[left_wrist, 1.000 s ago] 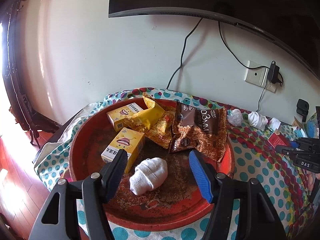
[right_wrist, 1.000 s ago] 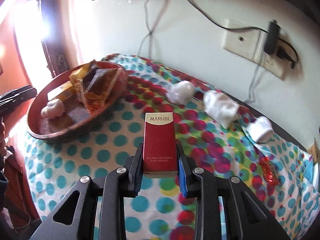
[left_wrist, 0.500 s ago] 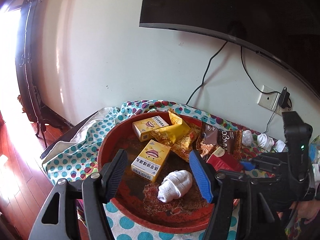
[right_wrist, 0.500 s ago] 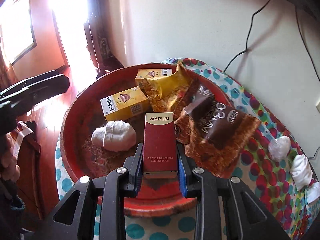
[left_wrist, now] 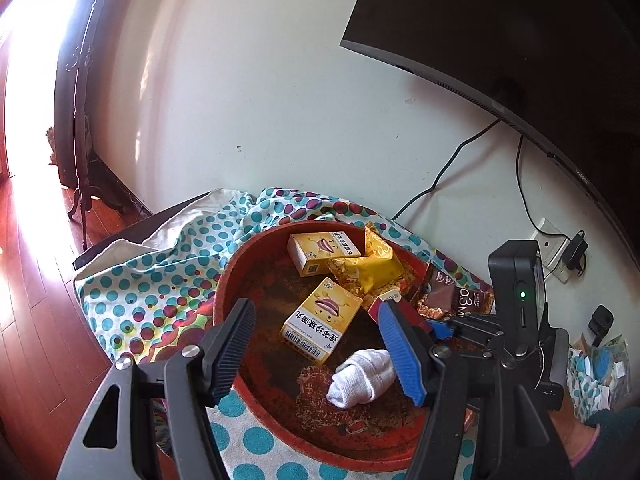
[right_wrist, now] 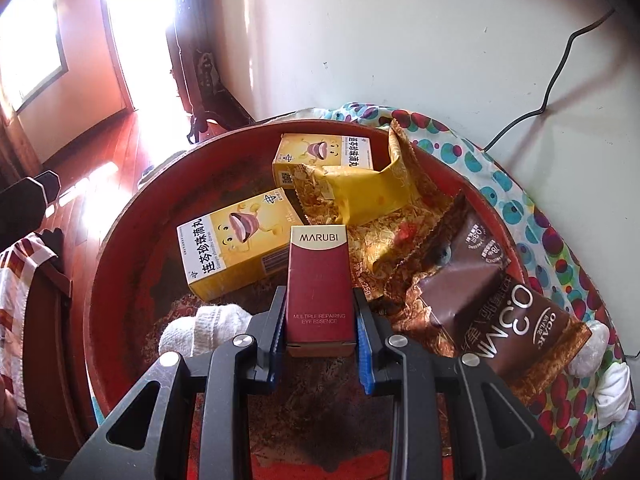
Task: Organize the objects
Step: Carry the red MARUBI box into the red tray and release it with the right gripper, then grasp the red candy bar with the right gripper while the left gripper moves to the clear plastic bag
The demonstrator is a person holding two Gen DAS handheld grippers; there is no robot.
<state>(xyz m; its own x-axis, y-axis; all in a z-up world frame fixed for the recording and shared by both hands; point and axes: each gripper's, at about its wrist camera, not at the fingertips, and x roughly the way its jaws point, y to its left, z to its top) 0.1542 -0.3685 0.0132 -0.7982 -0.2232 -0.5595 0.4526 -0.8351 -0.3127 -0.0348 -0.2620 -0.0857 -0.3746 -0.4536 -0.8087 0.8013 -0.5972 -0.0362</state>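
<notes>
Red carton (right_wrist: 320,288), marked MARUBI, is pinched between the pads of the right tool (right_wrist: 320,334) and held over the red tray (right_wrist: 120,240), beside a yellow box (right_wrist: 236,248) and a white sock (right_wrist: 200,328). Nothing is gripped by the left tool (left_wrist: 316,354), which is spread above the tray's near rim.

Right tool (right_wrist: 320,320) carried red box (right_wrist: 320,280) over tray (right_wrist: 120,240).

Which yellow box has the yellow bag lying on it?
The far yellow box, by the tray's back rim; the near yellow box lies uncovered.
</notes>
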